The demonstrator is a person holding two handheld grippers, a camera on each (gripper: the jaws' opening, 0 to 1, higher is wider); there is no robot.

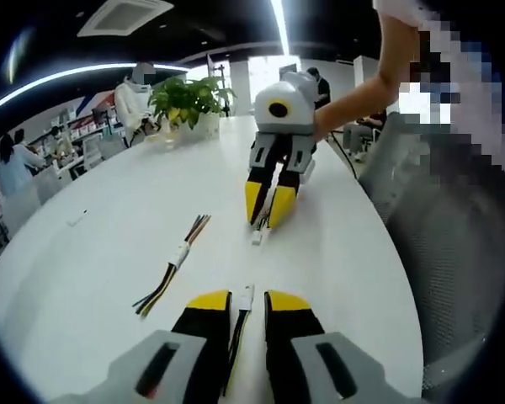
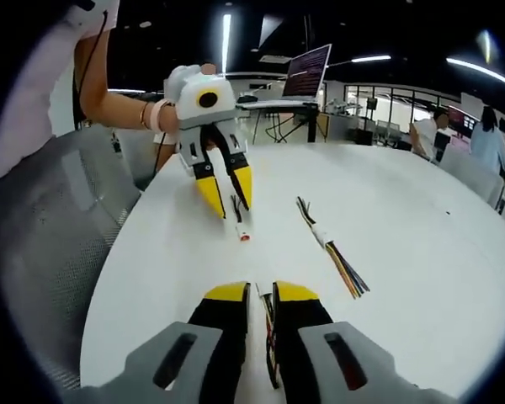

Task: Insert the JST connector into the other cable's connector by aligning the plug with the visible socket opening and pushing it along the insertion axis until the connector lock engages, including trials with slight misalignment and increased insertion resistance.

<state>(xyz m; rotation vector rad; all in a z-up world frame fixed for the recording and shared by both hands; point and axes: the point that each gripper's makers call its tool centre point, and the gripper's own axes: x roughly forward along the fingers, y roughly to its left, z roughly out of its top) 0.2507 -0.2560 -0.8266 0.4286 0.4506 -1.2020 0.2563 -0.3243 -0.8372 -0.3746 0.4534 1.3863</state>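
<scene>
In the left gripper view, the plug pokes up at lower centre from between the left gripper's yellow-tipped jaws, which are closed on its cable. Above it at frame centre, the right gripper points down at the white table, jaws pinched on a second cable whose socket hangs just below the tips. In the right gripper view, that cable runs between the near jaws. A spare joined cable lies left of centre; a plant stands at upper left.
</scene>
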